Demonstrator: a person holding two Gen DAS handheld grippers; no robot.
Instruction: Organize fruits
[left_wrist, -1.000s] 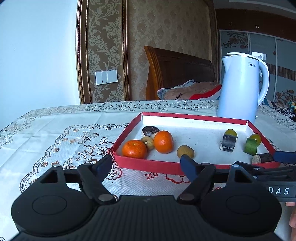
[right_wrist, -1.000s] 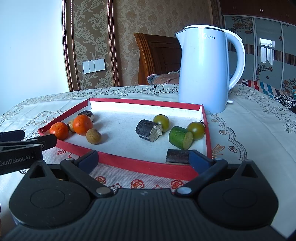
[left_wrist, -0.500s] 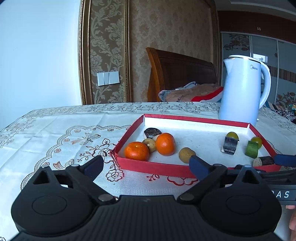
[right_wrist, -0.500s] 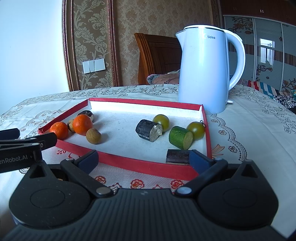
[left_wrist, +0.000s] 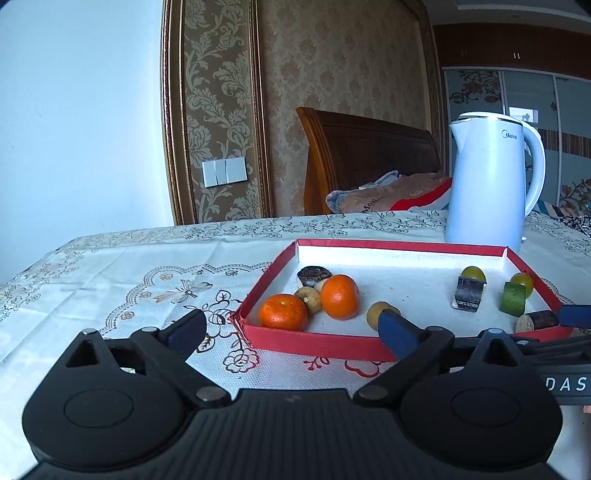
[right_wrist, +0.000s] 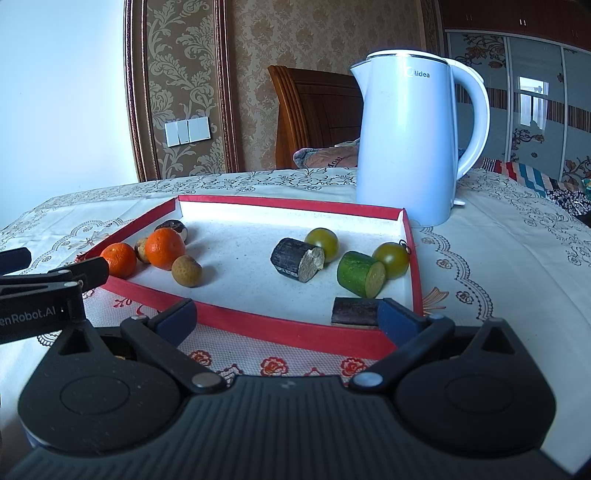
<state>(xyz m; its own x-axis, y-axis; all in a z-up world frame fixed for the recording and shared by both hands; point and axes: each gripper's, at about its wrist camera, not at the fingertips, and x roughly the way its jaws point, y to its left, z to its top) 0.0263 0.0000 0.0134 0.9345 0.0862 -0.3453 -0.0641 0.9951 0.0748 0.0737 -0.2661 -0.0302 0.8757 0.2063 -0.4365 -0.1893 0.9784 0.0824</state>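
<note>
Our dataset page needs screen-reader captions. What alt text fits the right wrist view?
An open right gripper faces a red-rimmed tray on a lace tablecloth, holding two oranges, small brown and green fruits and cut cylinder pieces. A white kettle stands behind; the left gripper shows at left.
</note>
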